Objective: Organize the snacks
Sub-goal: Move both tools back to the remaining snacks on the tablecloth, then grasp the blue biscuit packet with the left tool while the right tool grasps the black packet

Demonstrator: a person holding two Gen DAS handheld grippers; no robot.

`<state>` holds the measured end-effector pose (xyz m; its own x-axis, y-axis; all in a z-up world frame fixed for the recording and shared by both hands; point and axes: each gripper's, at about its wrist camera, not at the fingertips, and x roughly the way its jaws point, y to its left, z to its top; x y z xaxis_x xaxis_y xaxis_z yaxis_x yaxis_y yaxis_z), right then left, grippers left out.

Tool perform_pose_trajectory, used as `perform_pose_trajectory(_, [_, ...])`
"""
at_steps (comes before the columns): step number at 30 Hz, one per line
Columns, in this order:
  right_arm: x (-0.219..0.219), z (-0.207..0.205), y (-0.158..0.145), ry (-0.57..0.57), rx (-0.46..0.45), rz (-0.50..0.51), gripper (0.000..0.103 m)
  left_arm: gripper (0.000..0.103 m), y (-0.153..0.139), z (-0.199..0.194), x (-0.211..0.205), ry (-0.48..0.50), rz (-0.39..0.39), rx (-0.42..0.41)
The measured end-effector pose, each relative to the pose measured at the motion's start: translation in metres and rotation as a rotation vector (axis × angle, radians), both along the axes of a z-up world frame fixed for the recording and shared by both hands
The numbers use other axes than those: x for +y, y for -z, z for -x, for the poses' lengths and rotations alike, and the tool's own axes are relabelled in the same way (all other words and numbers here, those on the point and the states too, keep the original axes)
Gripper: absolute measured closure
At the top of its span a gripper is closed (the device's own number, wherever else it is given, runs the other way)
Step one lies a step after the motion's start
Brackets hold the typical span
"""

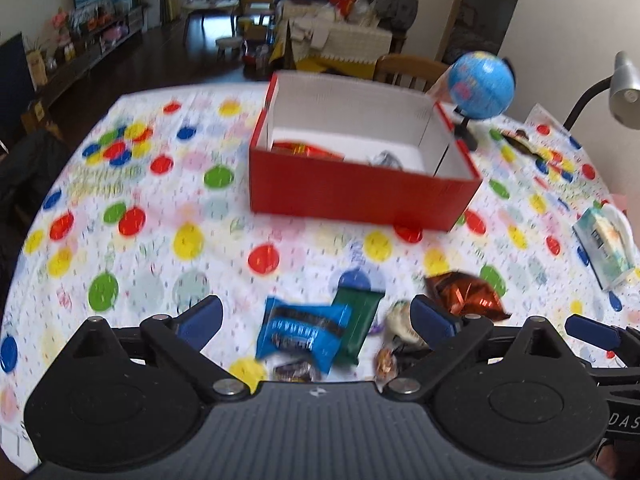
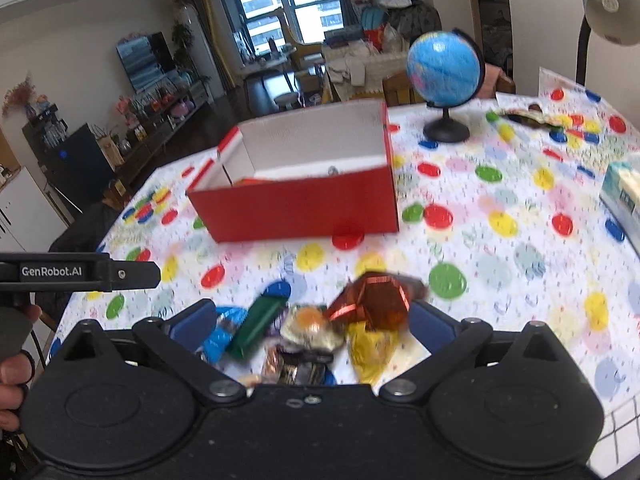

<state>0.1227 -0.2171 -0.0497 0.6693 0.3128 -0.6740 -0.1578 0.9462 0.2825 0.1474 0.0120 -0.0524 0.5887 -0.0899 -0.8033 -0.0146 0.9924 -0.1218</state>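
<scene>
Showing yellow packet rightside only.

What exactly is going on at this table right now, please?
A person is sorting snacks into a red box on a spotted tablecloth. Both tools, left and right, are open and empty above a loose pile: blue packet, green bar, copper foil pack. A few snacks already lie inside the box.
</scene>
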Motion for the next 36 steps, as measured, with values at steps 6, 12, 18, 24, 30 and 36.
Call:
perform_pose_trajectory(6, [0.008,0.001,0.017,-0.008,0.047,0.021,0.001,0.002,0.025,-0.006,0.002,0.018,-0.016,0.056])
perform_pose_trajectory(12, [0.022,-0.005,0.037,-0.025,0.101,0.069,0.005,0.002,0.052,-0.019,0.004,0.039,-0.037,0.119])
perform_pose_trajectory(18, [0.035,-0.014,0.060,-0.047,0.164,0.101,0.011,0.002,0.079,-0.037,0.006,0.078,-0.041,0.181])
perform_pose_trajectory(24, [0.042,-0.022,0.076,-0.062,0.222,0.110,0.019,0.002,0.097,-0.057,0.014,0.113,-0.012,0.247])
perform_pose_trajectory(30, [0.047,-0.028,0.086,-0.057,0.254,0.123,0.027,0.002,0.111,-0.072,0.018,0.127,0.008,0.295])
perform_pose_trajectory(36, [0.052,-0.033,0.092,-0.062,0.266,0.133,0.037,0.002,0.119,-0.077,0.019,0.147,0.031,0.317])
